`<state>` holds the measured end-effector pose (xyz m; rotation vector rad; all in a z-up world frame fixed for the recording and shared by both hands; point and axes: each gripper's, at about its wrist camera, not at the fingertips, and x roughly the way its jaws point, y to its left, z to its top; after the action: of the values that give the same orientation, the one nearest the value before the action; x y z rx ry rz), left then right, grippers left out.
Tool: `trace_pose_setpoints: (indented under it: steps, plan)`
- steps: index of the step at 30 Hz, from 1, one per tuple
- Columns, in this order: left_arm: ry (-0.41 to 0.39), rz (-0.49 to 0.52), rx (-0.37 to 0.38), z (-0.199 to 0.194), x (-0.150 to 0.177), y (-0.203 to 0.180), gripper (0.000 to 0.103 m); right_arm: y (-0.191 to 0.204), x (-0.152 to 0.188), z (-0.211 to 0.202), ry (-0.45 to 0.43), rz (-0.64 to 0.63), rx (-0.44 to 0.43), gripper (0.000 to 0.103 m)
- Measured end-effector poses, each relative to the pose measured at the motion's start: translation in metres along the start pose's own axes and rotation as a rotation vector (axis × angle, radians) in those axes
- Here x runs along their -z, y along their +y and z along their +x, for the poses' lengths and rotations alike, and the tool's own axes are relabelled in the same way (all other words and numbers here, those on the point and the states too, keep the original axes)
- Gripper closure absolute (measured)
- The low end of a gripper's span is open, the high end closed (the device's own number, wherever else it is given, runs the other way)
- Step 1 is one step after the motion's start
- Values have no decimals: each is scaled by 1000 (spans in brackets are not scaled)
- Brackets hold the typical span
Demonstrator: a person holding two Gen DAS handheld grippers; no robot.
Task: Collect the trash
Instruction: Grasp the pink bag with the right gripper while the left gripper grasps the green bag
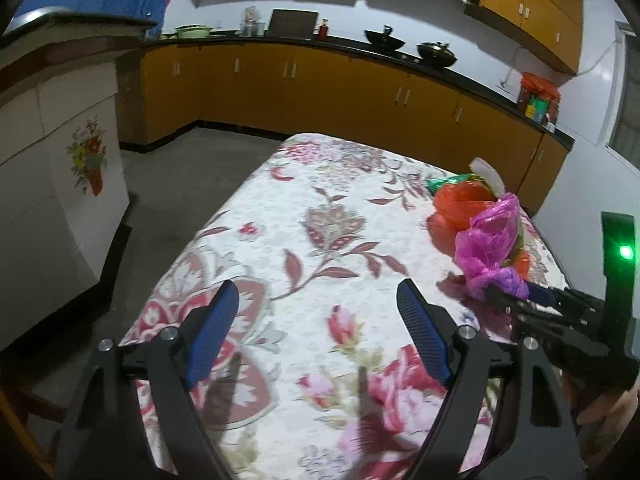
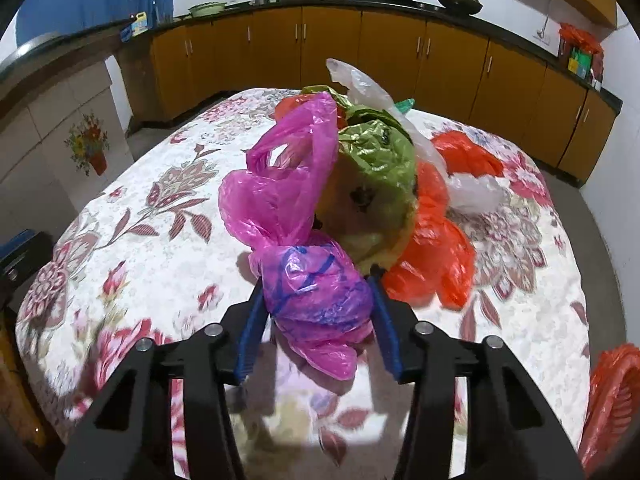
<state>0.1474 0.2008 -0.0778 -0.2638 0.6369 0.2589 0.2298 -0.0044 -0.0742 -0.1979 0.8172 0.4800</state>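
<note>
A heap of crumpled plastic bags lies on the floral tablecloth [image 2: 140, 220]: a pink bag [image 2: 280, 184], a green one [image 2: 376, 152], an orange one [image 2: 436, 248] and a clear one [image 2: 472, 192]. My right gripper [image 2: 318, 280] is shut on the bunched near end of the pink bag, a blue pad pressing on each side. In the left wrist view the pink bag [image 1: 492, 240] and orange bag [image 1: 460, 204] sit at the table's right side, with the right gripper [image 1: 516, 296] at them. My left gripper [image 1: 318, 304] hangs open over bare cloth, nothing between its fingers.
Another orange bag [image 2: 612, 392] lies at the table's near right edge. Orange cabinets [image 1: 320, 80] under a dark counter with woks [image 1: 384, 38] line the far wall. A white cabinet with a flower decal [image 1: 86, 156] stands left, across a strip of grey floor [image 1: 180, 184].
</note>
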Motion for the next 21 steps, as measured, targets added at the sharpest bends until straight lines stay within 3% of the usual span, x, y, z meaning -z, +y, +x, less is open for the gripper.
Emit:
trace_pose_setpoints:
  steps: [5, 8, 16, 21]
  plan:
    - [6, 40, 44, 9, -6, -28, 23, -26, 24, -31, -27, 56, -5, 56]
    - [12, 75, 75, 20, -12, -55, 23, -51, 39, -51, -44, 154, -1, 56]
    - [11, 167, 134, 51, -26, -130, 23, -107, 73, -93, -96, 309, 99, 56]
    - [71, 204, 144, 85, -24, -151, 24, -132, 85, -99, -91, 356, 128, 56]
